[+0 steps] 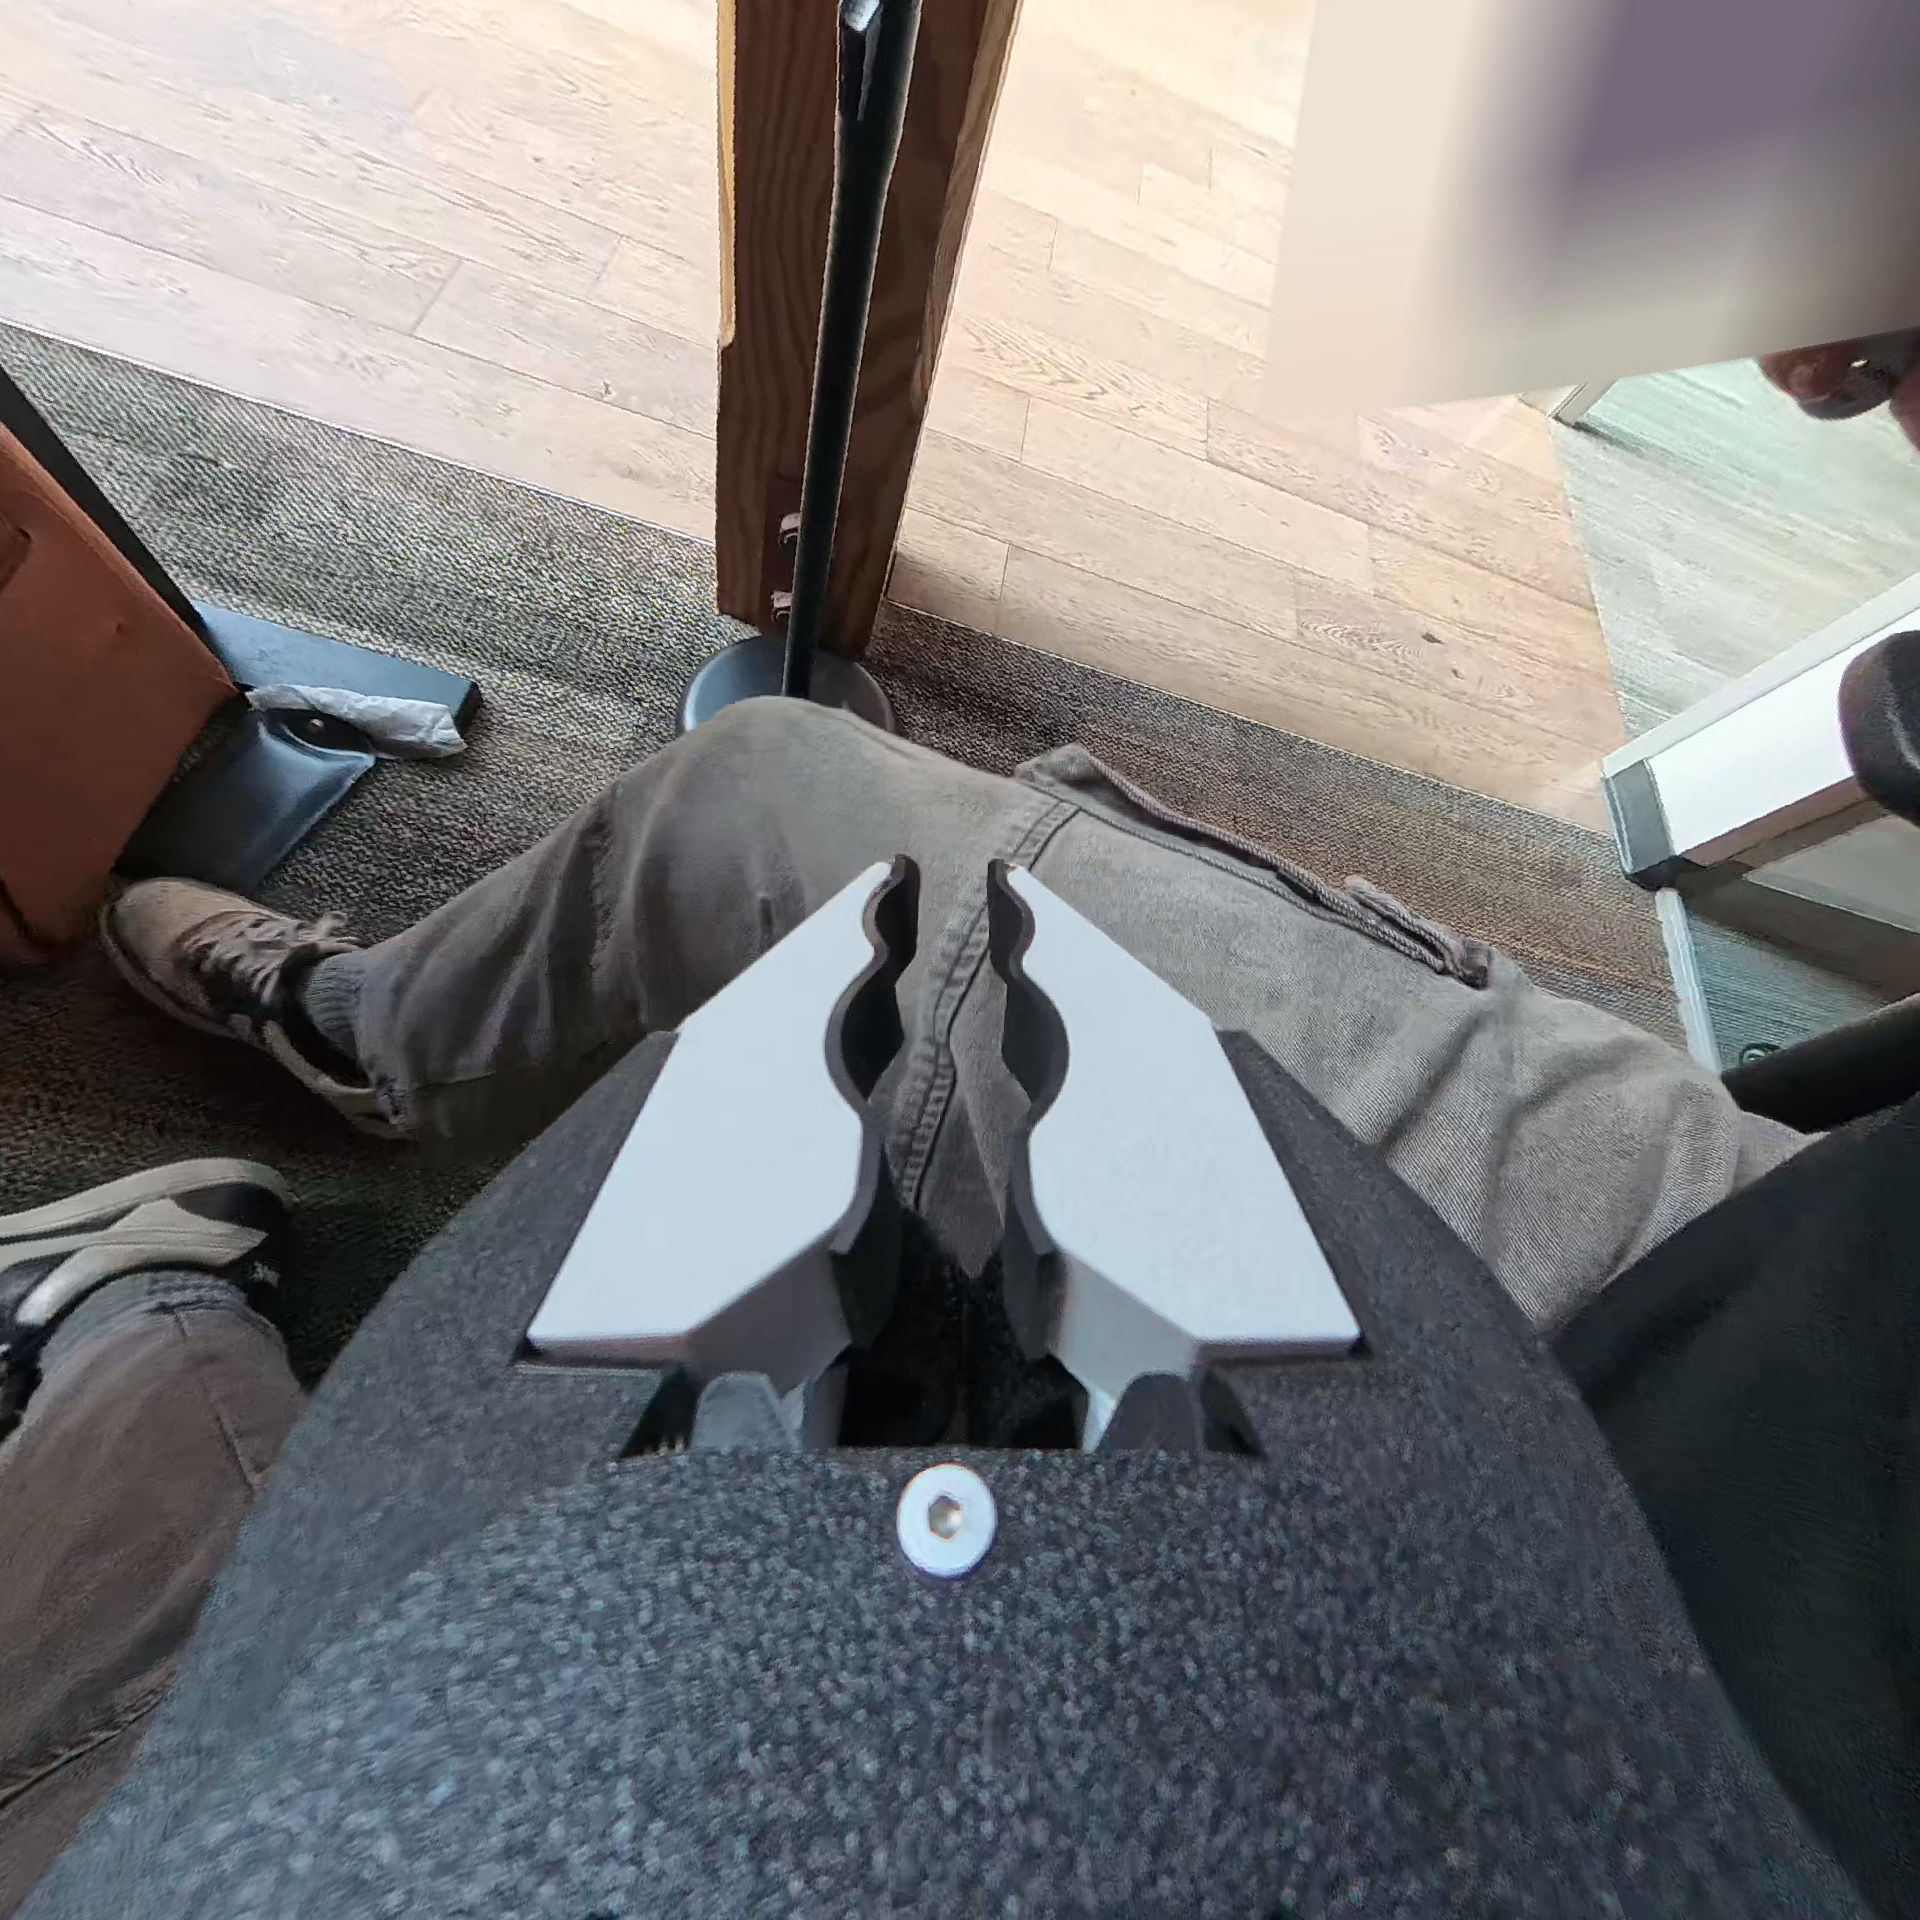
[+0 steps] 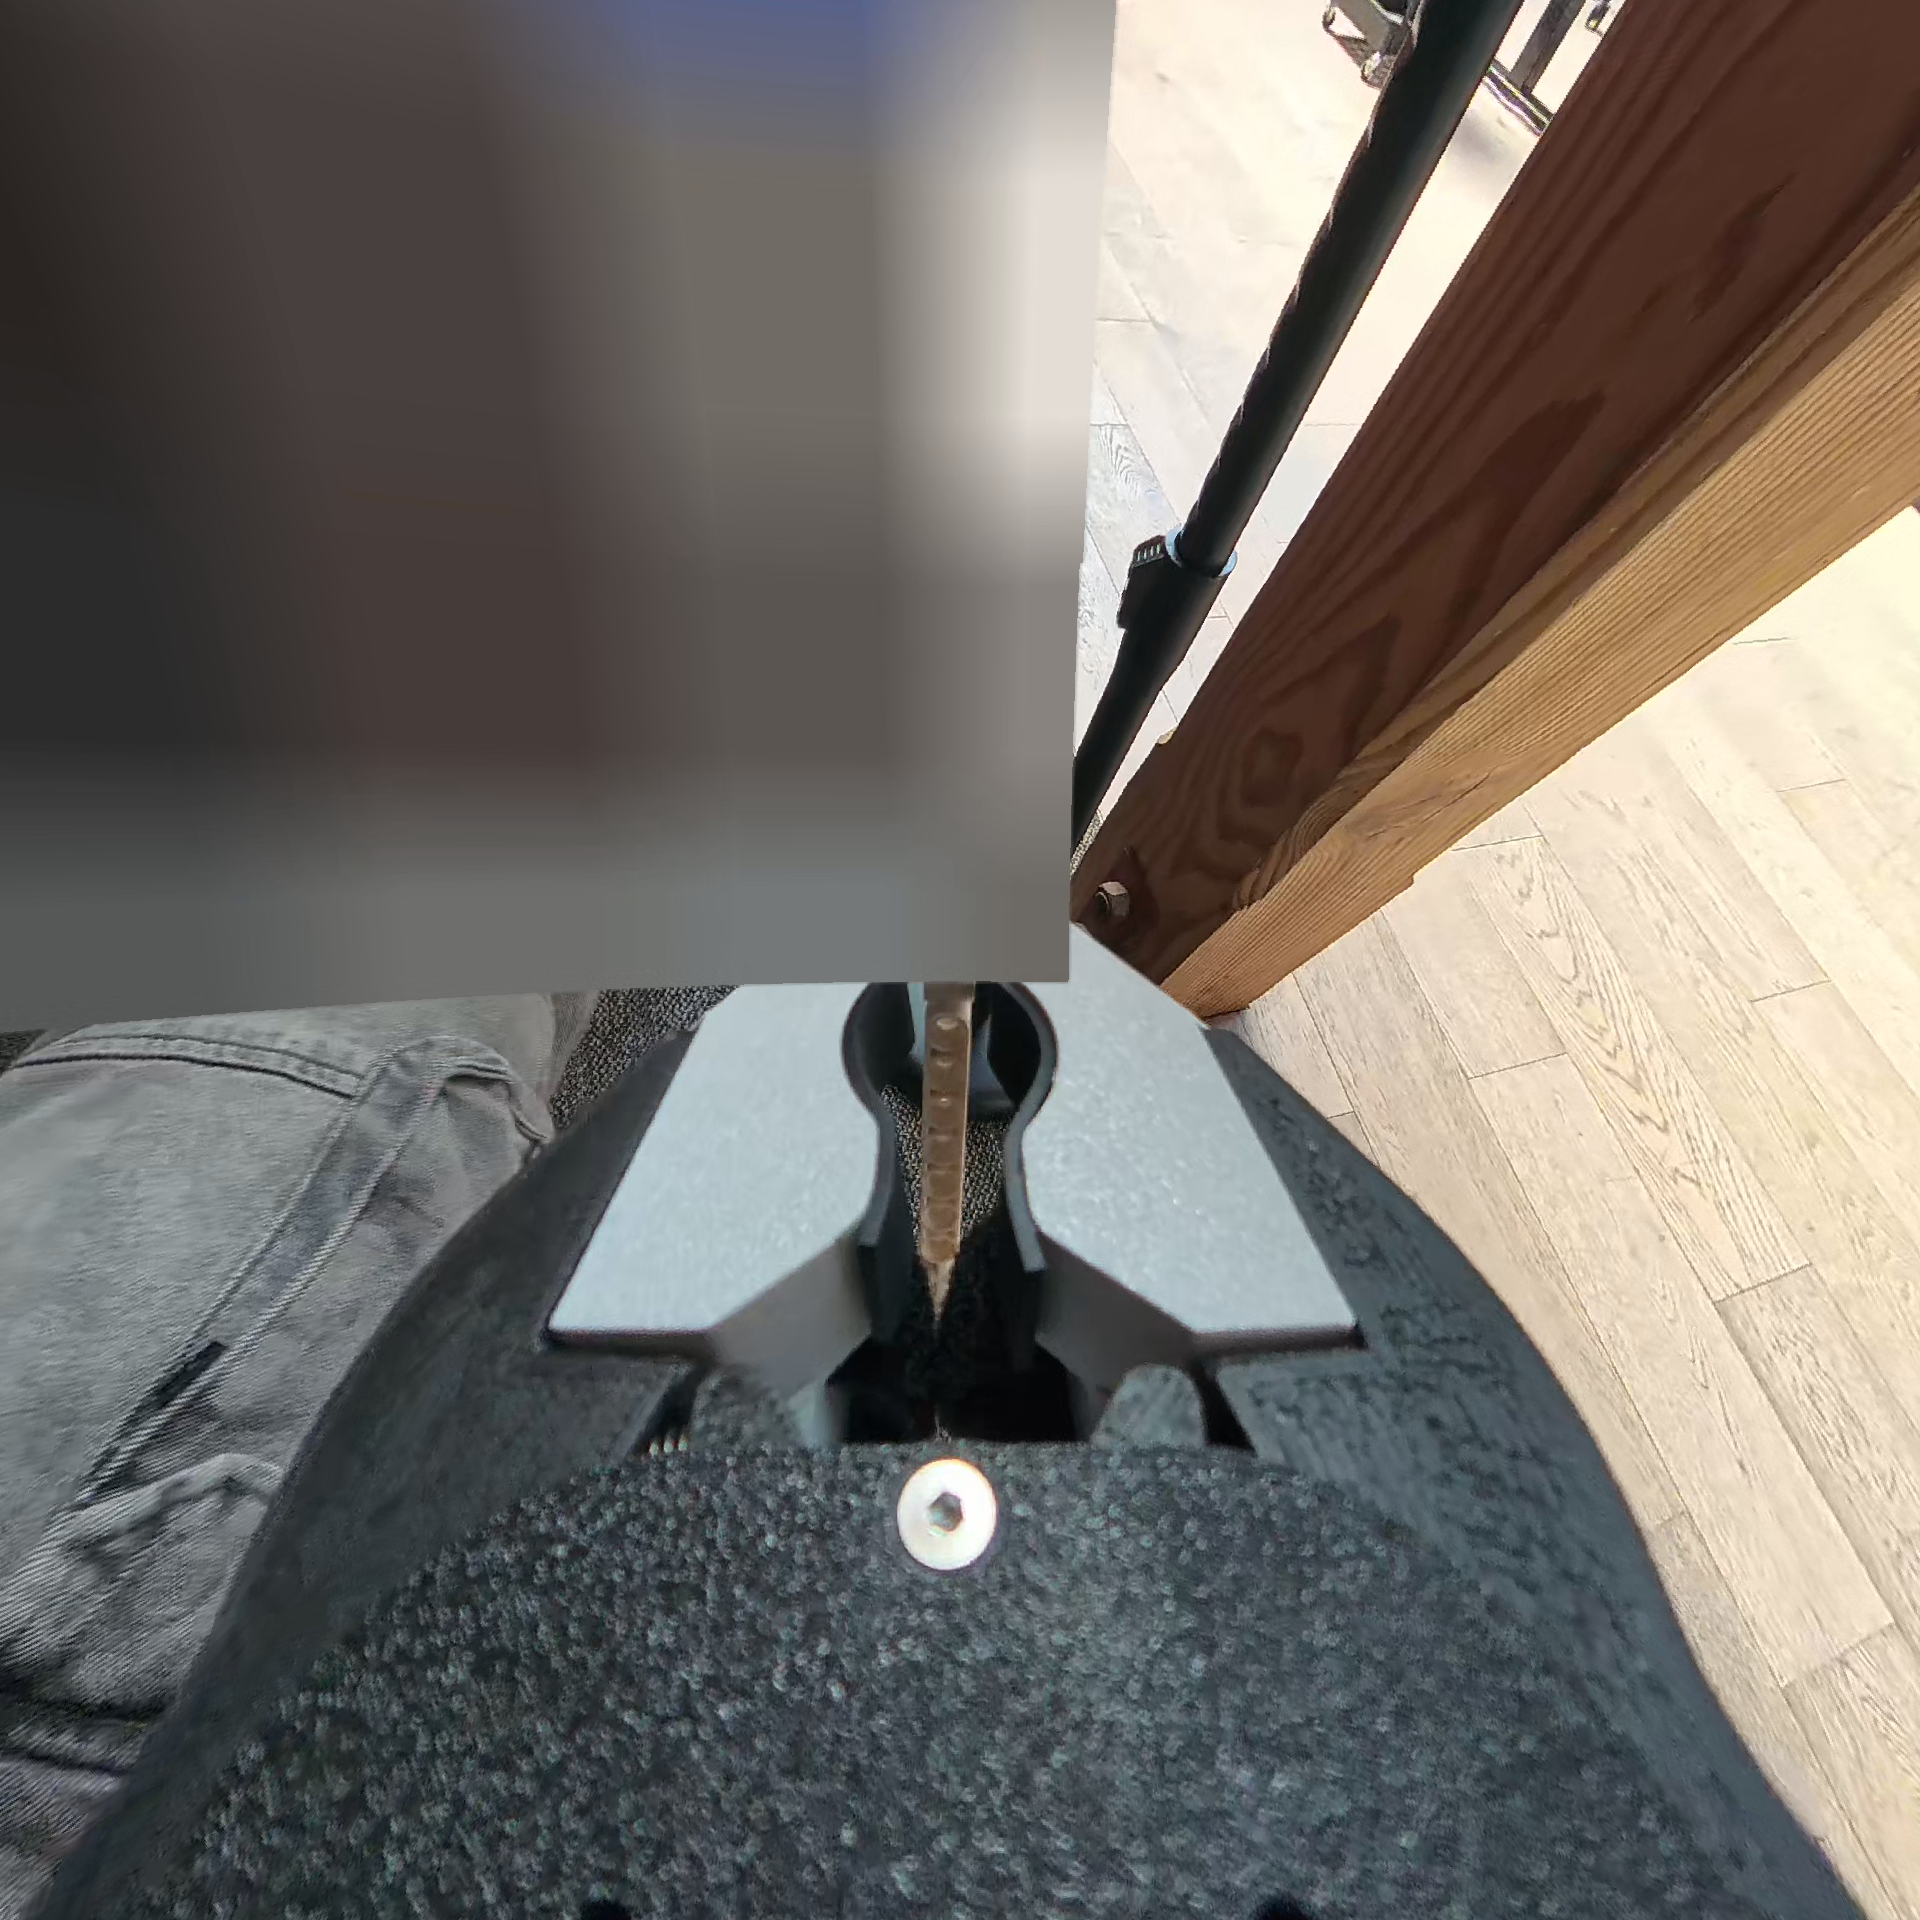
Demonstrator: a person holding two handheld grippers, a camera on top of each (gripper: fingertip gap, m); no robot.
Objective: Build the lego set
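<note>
Presently nothing is held by the left gripper (image 1: 951,883), parted over a trouser leg (image 1: 1195,935); the right gripper's (image 2: 951,997) tips are hidden, its state untellable.

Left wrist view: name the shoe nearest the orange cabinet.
The laced grey-brown shoe, its toe by the orange cabinet; the black shoe with a pale stripe sits apart, lower left.

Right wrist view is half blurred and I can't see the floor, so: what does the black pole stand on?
Observer: The pole stands in a round black base on the carpet.
Operator: And where is the left gripper?
Observer: The left gripper is above a grey trouser leg, with its jaws apart and nothing between them.
</note>
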